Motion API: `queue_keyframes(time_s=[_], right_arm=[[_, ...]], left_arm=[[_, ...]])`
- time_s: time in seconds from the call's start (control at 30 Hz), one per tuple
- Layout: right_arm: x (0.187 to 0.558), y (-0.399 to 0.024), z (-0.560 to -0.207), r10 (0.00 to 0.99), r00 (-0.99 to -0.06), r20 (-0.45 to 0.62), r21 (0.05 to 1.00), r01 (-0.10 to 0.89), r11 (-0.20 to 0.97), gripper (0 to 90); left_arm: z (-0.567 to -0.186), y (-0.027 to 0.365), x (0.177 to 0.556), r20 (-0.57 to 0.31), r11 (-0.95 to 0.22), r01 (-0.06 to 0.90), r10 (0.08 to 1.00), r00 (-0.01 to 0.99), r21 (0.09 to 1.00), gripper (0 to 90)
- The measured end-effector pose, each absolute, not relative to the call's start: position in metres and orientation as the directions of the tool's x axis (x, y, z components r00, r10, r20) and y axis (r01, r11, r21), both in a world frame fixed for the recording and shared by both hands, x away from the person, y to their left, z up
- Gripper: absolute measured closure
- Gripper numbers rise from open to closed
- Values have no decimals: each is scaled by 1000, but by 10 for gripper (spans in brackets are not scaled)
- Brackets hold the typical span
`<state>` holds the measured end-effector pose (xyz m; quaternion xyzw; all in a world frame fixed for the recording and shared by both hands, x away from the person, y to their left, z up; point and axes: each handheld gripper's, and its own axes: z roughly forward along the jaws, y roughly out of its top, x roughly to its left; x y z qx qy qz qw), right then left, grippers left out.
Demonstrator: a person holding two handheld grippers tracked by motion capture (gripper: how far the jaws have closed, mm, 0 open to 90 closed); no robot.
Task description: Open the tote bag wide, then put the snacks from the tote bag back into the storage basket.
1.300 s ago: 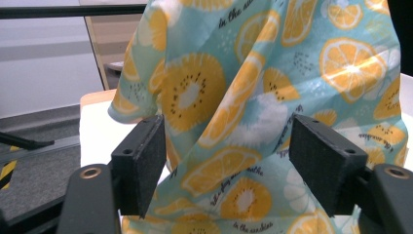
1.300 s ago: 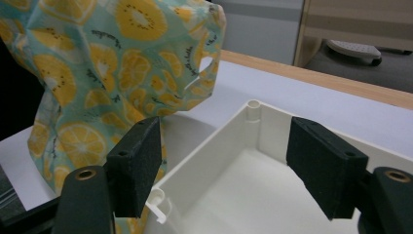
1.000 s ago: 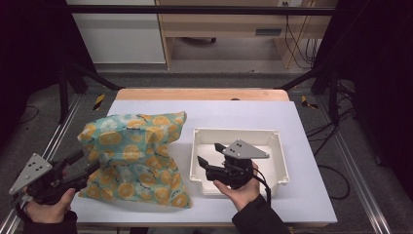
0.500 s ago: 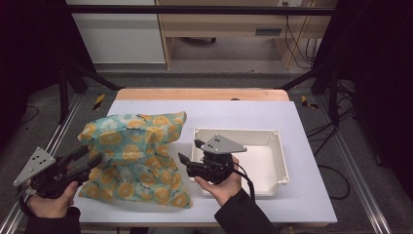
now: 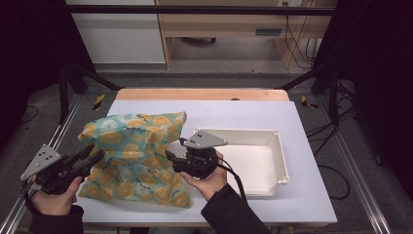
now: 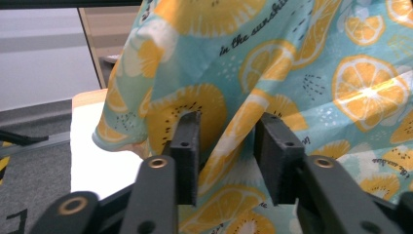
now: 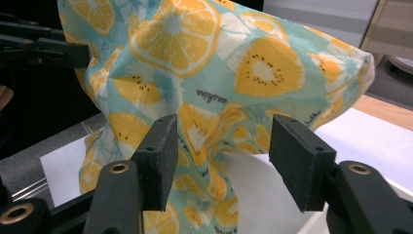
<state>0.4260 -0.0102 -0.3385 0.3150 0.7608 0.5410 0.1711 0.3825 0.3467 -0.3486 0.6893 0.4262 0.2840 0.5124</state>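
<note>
A teal cloth bag [image 5: 136, 156] printed with orange slices stands slumped on the left half of the white table. My left gripper [image 5: 97, 157] points at its left side, open. In the left gripper view a fold of the bag [image 6: 292, 73] lies between the jaws of that gripper [image 6: 226, 156]. My right gripper [image 5: 170, 158] reaches the bag's right side from the tray side. In the right gripper view it [image 7: 221, 156] stands wide open, and a pinched ridge of the bag [image 7: 204, 63] sits in or just beyond the gap.
A white rectangular tray [image 5: 272, 165] sits right of the bag with nothing in it, its near-left corner behind my right hand. Beyond the white table top [image 5: 234, 114] runs a wooden edge strip [image 5: 199, 93]. Metal frame rails flank both sides.
My right gripper has moved left from over the tray to the bag's right side. My left gripper has come up and right to the bag's left edge. The bag has stayed put.
</note>
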Motion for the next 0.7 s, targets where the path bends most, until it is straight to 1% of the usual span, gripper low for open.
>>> queue_keyframes(time_s=[0.2, 0.27, 0.4, 0.43, 0.47, 0.53, 0.57, 0.7], right_arm=[[431, 1, -340, 657, -750, 77, 931, 290, 222, 468], [431, 3, -341, 656, -751, 73, 930, 289, 227, 472], [435, 11, -340, 652, -755, 70, 929, 287, 233, 523], [435, 11, -340, 652, -755, 70, 929, 287, 233, 523], [436, 13, -340, 649, -757, 73, 928, 289, 234, 559], [437, 14, -340, 648, -758, 71, 927, 290, 237, 575], [438, 15, -340, 648, -759, 70, 926, 292, 241, 624], [437, 16, -339, 644, -762, 69, 924, 293, 247, 743]], left_arm=[[-349, 348, 382, -48, -112, 297, 874, 483, 948, 760], [-349, 348, 381, -45, -116, 297, 873, 485, 948, 776], [-349, 349, 380, -47, -116, 298, 871, 489, 947, 847], [-349, 349, 380, -47, -116, 298, 871, 489, 947, 860], [-349, 349, 380, -50, -113, 297, 870, 490, 948, 870], [-349, 349, 379, -51, -112, 296, 869, 492, 949, 887], [-348, 350, 379, -53, -111, 296, 866, 497, 949, 892], [-347, 350, 377, -58, -106, 293, 863, 502, 950, 899]])
